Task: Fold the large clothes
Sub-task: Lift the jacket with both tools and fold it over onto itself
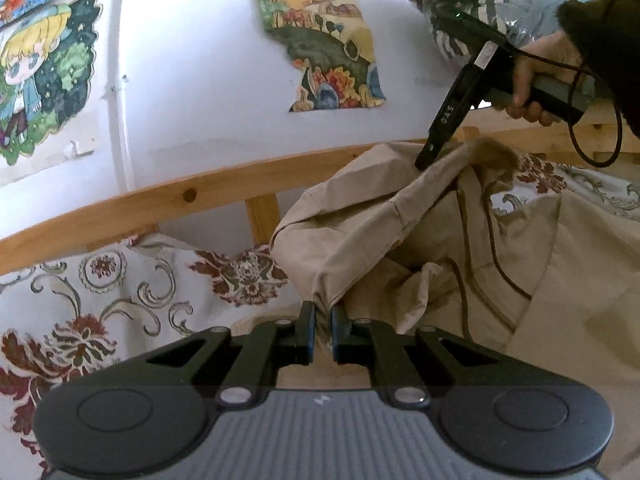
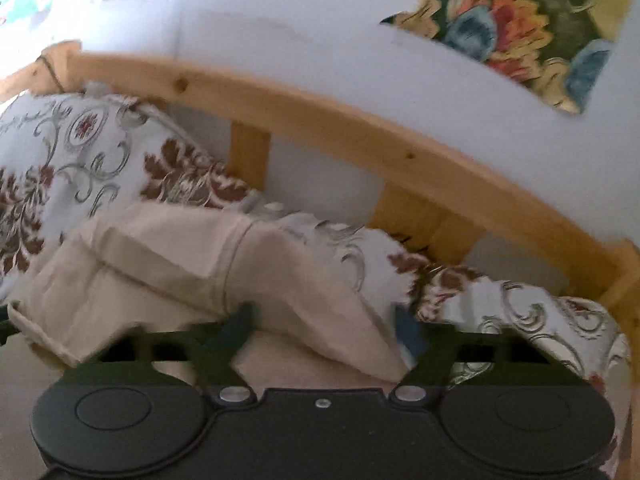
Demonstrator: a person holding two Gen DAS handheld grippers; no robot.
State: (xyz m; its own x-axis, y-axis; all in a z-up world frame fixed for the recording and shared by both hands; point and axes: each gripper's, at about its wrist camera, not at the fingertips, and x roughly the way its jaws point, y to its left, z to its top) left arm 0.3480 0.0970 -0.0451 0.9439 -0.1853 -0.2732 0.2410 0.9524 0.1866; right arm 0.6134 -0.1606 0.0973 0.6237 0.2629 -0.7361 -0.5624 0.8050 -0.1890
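The beige garment [image 1: 400, 232] is bunched on the floral bedspread [image 1: 100, 300] by the wooden rail [image 1: 160, 200]. It looks soft, light and floppy, so seams and hems are probably best grabbed. An edge is pinched by the left gripper [image 1: 323, 322]; a raised fold is met by the right gripper [image 1: 424, 160], whose jaws are seen spread around cloth in its own blurred view.

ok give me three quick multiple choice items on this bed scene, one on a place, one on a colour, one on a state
1. The beige cloth garment lies on:
A a white floral-print bedspread
B a bare floor
C a chair

2. The long bed rail is:
A black metal
B pale wood
C white plastic

3. The left gripper is:
A wide open
B holding a sticker
C shut on the garment

Key:
1. A, the fabric spreads over the floral print.
2. B, knots and grain show.
3. C, its jaws pinch a beige fold.
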